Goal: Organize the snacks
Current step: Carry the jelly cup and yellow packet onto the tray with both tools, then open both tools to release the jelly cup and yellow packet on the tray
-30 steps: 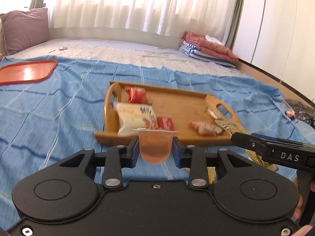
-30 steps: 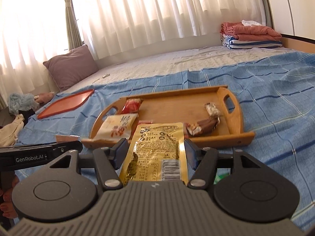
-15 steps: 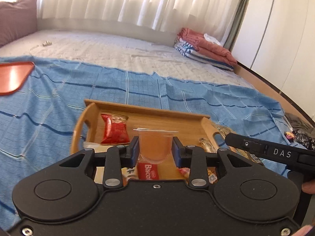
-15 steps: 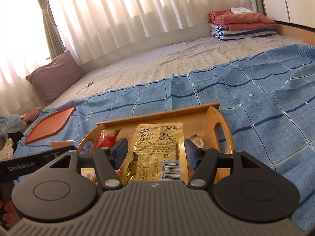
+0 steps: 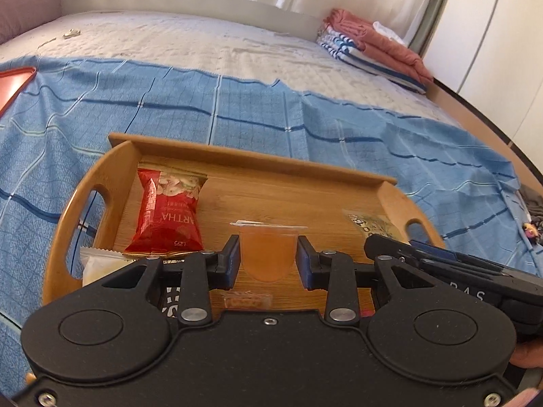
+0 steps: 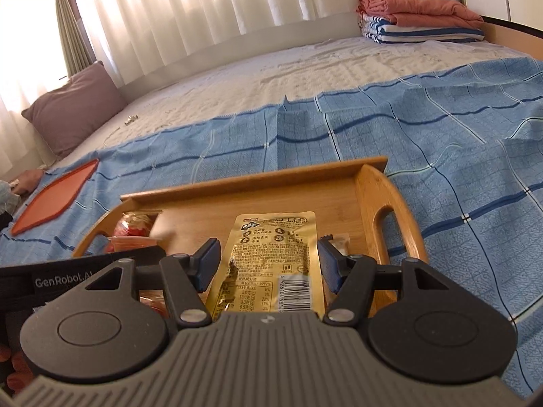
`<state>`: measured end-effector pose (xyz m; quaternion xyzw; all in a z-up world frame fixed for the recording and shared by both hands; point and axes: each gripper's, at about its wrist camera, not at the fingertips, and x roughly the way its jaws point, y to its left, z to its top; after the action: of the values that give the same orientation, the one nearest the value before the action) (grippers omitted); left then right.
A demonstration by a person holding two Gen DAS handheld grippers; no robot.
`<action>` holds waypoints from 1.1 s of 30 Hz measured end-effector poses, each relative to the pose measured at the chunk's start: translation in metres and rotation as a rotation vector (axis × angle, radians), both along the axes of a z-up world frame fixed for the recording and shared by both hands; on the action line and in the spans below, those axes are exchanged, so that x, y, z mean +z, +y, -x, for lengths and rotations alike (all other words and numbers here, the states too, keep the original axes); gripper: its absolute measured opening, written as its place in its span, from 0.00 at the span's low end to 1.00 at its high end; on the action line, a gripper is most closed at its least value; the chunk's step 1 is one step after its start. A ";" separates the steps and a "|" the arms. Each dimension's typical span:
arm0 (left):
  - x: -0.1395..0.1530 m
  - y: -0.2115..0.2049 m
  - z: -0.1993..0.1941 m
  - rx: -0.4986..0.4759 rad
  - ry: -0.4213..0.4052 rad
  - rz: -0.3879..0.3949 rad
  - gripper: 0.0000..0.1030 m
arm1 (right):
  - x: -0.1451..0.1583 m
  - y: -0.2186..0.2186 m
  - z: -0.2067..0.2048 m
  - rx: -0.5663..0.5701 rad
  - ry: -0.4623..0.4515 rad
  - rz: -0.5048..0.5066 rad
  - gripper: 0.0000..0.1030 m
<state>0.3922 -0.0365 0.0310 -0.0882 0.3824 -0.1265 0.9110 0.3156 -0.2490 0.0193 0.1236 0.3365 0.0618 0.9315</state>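
Moved: both tools have come closer to the wooden tray (image 5: 390, 193) and now hang over it; a second ago it lay farther ahead.
Left tool (image 5: 268, 257): its blue pads squeeze a small orange jelly cup (image 5: 268, 254) from both sides, holding it upright above the tray floor.
Right tool (image 6: 268, 261): half open, with a gold snack packet (image 6: 271, 261) held between its pads, its top end sticking out over the tray.
Tray: it sits on the blue checked blanket (image 5: 237, 115) on the bed.
In the tray: a red snack bag (image 5: 169, 217) lies near the left handle, and a white packet (image 5: 98, 263) lies just in front of it.
Far left: an orange lid (image 6: 54, 200) lies flat on the blanket.
Far back: folded towels (image 6: 420, 17) are stacked by the curtain (image 6: 220, 10), and a purple pillow (image 6: 71, 108) leans in the left corner.
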 end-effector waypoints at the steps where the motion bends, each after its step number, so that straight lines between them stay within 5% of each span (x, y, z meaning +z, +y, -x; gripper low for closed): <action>1: -0.003 0.000 -0.002 0.004 0.005 -0.001 0.32 | -0.004 0.000 -0.002 -0.001 0.005 0.003 0.63; 24: -0.020 -0.003 -0.011 -0.015 -0.011 -0.055 0.32 | -0.024 0.012 -0.023 0.023 -0.028 0.081 0.64; 29: -0.016 -0.006 -0.006 -0.016 -0.012 -0.067 0.32 | -0.024 0.015 -0.022 0.030 -0.025 0.095 0.76; 33: -0.004 -0.006 0.006 -0.019 -0.042 -0.079 0.44 | -0.018 0.015 -0.014 0.024 -0.030 0.095 0.81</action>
<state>0.3863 -0.0421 0.0265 -0.0459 0.3686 -0.1215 0.9205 0.3299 -0.2340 0.0018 0.0743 0.3264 0.0590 0.9405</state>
